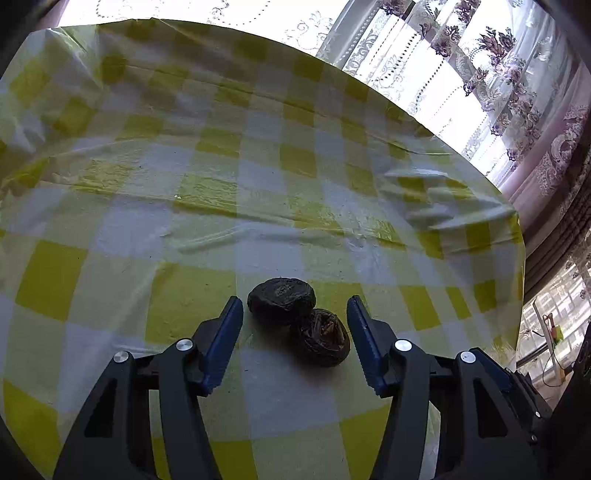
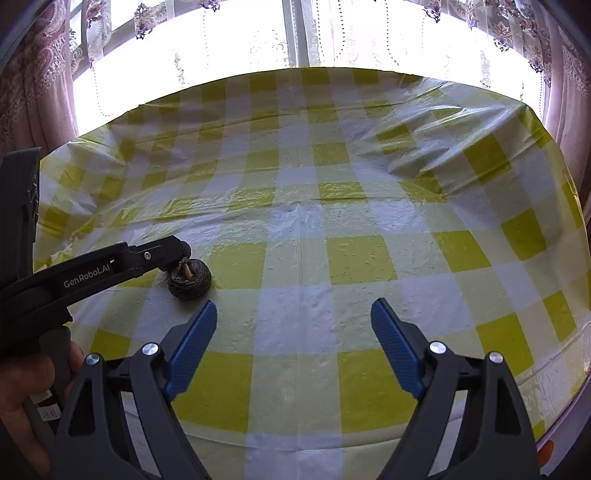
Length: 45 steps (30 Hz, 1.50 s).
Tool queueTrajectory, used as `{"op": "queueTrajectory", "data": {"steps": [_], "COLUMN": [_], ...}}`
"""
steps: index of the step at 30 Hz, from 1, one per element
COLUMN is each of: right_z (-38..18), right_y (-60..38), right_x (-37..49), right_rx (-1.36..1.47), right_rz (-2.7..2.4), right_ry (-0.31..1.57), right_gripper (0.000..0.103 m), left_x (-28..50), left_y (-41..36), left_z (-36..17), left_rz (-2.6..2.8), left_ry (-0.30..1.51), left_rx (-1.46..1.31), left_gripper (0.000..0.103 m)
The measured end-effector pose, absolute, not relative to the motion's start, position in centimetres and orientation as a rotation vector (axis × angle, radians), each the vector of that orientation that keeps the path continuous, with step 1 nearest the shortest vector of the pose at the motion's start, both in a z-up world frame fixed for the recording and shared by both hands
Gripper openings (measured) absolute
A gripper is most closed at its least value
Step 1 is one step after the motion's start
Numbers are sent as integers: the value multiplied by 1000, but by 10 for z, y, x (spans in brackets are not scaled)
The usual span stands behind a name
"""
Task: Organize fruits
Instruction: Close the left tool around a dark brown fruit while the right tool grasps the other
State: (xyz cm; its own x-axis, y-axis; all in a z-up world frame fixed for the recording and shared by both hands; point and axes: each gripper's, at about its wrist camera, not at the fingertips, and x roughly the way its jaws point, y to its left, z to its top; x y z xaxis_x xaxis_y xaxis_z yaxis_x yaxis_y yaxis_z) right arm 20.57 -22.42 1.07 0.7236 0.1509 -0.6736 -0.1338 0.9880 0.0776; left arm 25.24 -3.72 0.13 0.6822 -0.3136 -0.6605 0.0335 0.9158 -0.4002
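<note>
- The left gripper [image 1: 294, 308] tilts down toward the table, its two blue-padded fingers [image 1: 221, 347] straddling a pair of dark, wrinkled, round fruits, perhaps water chestnuts.
- The farther fruit [image 1: 281, 301] lies flat side up; the nearer fruit [image 1: 325, 341] touches it and shows a dried sprout at its top.
- Neither pad presses on either fruit: there is a gap on both sides, so the claw stands partly open around them, holding nothing.
- Both fruits rest on the yellow-and-white checked tablecloth [image 1: 184, 192], toward the near left part of the table.
- From the right wrist camera, the left gripper reaches in from the left edge, held by the person's hand [image 2: 22, 391] on its handle; only one fruit [image 2: 189, 282] shows clearly there, at its fingertip.
- The right gripper [image 2: 293, 314] also points downward, over bare cloth just right of the fruits, its jaws wide apart and empty.
- Patterned lace curtains [image 2: 258, 33] hang behind the table against a bright window.
</note>
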Motion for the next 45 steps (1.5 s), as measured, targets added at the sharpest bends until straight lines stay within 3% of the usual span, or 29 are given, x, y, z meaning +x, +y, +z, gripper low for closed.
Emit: {"op": "queueTrajectory", "data": {"steps": [4,6,13,19,23,28,31,37,45], "right_z": [10,9,5,2,1,-1,-2,-5,-10], "right_y": [-217,-213,-203,-193,-186,-175,-167,-157,-146], "right_x": [208,210,217,223,226,230,232,243,258], "right_rx": [9,0,-14,-23,-31,-58,-73,-74,-56], "right_rz": [180,190,217,238,245,262,281,307,332], "right_ry": [745,745,762,775,783,794,798,824,880], "right_gripper": [86,86,86,86,86,86,86,85,65], "left_x": [258,261,265,262,260,257,256,254,251], "left_y": [-35,-35,-37,-34,-29,-23,-16,-7,5], "left_z": [-3,-5,-7,-2,-1,-1,-3,-3,-3], "left_rz": [-195,-202,-218,-232,-235,-237,-233,-213,-182], "left_ry": [812,818,816,793,785,781,784,769,749], "left_rx": [-386,-386,-371,-375,-391,-413,-454,-491,-519], "left_gripper": [55,48,47,32,29,29,36,38,38]}}
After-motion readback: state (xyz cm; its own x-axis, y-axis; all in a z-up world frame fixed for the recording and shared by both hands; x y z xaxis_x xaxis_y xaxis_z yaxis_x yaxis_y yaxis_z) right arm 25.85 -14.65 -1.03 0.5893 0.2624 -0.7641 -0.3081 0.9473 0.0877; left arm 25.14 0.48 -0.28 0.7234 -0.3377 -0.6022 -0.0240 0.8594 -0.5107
